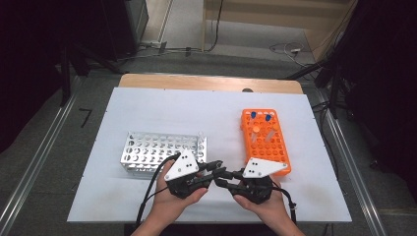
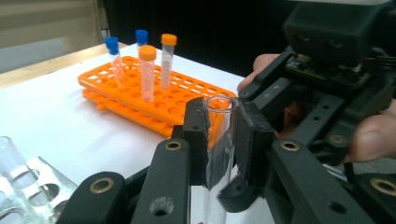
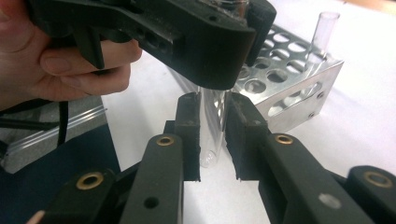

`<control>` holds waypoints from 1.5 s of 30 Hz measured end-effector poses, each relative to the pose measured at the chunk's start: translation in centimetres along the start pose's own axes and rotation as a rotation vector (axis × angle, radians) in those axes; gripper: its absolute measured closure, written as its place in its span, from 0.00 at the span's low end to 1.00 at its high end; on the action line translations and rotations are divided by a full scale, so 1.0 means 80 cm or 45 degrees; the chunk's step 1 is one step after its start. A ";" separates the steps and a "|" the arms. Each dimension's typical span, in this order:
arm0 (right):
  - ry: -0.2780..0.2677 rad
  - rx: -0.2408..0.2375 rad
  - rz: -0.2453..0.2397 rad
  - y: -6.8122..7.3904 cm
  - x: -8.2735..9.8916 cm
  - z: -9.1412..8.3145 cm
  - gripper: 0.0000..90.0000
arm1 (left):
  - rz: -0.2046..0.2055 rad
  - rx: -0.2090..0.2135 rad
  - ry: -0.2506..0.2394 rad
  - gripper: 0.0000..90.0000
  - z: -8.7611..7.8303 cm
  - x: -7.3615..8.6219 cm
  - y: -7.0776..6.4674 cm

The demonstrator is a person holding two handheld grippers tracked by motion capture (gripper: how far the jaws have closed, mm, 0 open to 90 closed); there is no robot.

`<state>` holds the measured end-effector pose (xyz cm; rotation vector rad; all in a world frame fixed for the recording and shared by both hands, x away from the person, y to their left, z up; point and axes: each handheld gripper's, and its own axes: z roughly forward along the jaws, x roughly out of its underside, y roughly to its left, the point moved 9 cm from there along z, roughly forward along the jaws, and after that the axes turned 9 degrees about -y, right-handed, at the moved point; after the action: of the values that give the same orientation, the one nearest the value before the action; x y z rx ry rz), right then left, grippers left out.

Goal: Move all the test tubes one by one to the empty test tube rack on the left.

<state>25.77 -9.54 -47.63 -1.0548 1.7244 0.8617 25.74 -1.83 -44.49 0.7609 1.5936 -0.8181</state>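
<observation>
At the right of the high view we see a flat orange plastic tube rack (image 1: 275, 147) holding capped tubes, two with blue caps (image 2: 112, 44) and two with orange caps (image 2: 147, 52). Left of centre sits a shiny perforated metal rack (image 1: 142, 153) on a white table sheet (image 1: 162, 105).

Test tube (image 2: 218, 140): clear, glossy glass or plastic, smooth. Left rack (image 1: 163, 150): bright, shiny metal; right rack (image 1: 266, 139): matt orange plastic. Table (image 1: 162, 105): matt white top, wooden far edge.
</observation>
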 end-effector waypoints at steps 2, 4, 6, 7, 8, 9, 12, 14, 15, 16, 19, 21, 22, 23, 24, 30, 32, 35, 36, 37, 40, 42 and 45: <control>-0.014 0.004 -0.016 -0.001 -0.002 -0.002 0.65 | -0.015 -0.002 -0.006 0.85 0.001 -0.001 0.003; -0.040 0.014 -0.020 -0.004 -0.006 -0.006 0.56 | -0.021 -0.021 -0.020 0.85 -0.001 -0.006 0.011; -0.051 0.013 -0.011 -0.006 -0.007 -0.008 0.53 | -0.017 -0.032 -0.026 0.85 -0.001 -0.008 0.014; -0.068 0.011 0.002 -0.012 -0.008 -0.011 0.45 | -0.021 -0.044 -0.027 0.85 -0.002 -0.009 0.018; -0.068 0.011 0.002 -0.012 -0.008 -0.011 0.45 | -0.027 -0.053 -0.028 0.85 -0.003 -0.010 0.021; -0.068 0.015 0.017 -0.016 -0.007 -0.013 0.40 | -0.034 -0.060 -0.034 0.85 -0.003 -0.011 0.024; -0.078 0.015 0.032 -0.024 -0.005 -0.019 0.31 | -0.035 -0.089 -0.042 0.85 -0.005 -0.013 0.032; -0.082 0.025 0.038 -0.032 -0.004 -0.027 0.22 | -0.033 -0.104 -0.045 0.85 -0.008 -0.015 0.038; -0.088 0.037 0.037 -0.036 -0.003 -0.030 0.21 | -0.032 -0.114 -0.045 0.85 -0.010 -0.016 0.041; -0.089 0.044 0.042 -0.039 -0.003 -0.034 0.19 | -0.033 -0.123 -0.048 0.85 -0.012 -0.017 0.045; -0.096 0.058 0.047 -0.044 -0.003 -0.042 0.16 | -0.042 -0.148 -0.063 0.85 -0.017 -0.021 0.055; -0.101 0.073 0.053 -0.051 -0.001 -0.049 0.12 | -0.048 -0.178 -0.076 0.85 -0.021 -0.024 0.063; -0.100 0.078 0.061 -0.053 0.000 -0.053 0.11 | -0.052 -0.190 -0.085 0.85 -0.022 -0.026 0.068; -0.103 0.088 0.063 -0.056 0.002 -0.057 0.10 | -0.052 -0.201 -0.090 0.85 -0.024 -0.028 0.073; -0.101 0.098 0.065 -0.059 0.004 -0.062 0.08 | -0.054 -0.213 -0.096 0.85 -0.027 -0.030 0.078; -0.095 0.113 0.083 -0.071 0.017 -0.087 0.02 | -0.063 -0.264 -0.114 0.85 -0.035 -0.038 0.105; -0.093 0.108 0.088 -0.071 0.018 -0.089 0.01 | -0.059 -0.277 -0.116 0.85 -0.035 -0.040 0.111; -0.084 0.100 0.073 -0.073 0.024 -0.095 0.00 | -0.071 -0.300 -0.138 0.85 -0.038 -0.044 0.123; -0.085 0.092 0.081 -0.073 0.025 -0.097 0.00 | -0.076 -0.307 -0.144 0.85 -0.039 -0.045 0.128; -0.085 0.089 0.085 -0.074 0.026 -0.099 0.00 | -0.083 -0.315 -0.150 0.85 -0.040 -0.046 0.132; -0.076 0.093 0.096 -0.078 0.029 -0.100 0.00 | -0.107 -0.334 -0.158 0.85 -0.038 -0.045 0.143; -0.073 0.102 0.093 -0.079 0.030 -0.100 0.00 | -0.118 -0.342 -0.154 0.85 -0.034 -0.043 0.150; -0.067 0.120 0.085 -0.083 0.033 -0.099 0.00 | -0.121 -0.365 -0.143 0.85 -0.028 -0.039 0.159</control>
<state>28.56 -19.84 -48.01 -0.9089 1.7470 0.8343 35.56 6.87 -42.48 0.4300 1.6115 -0.6683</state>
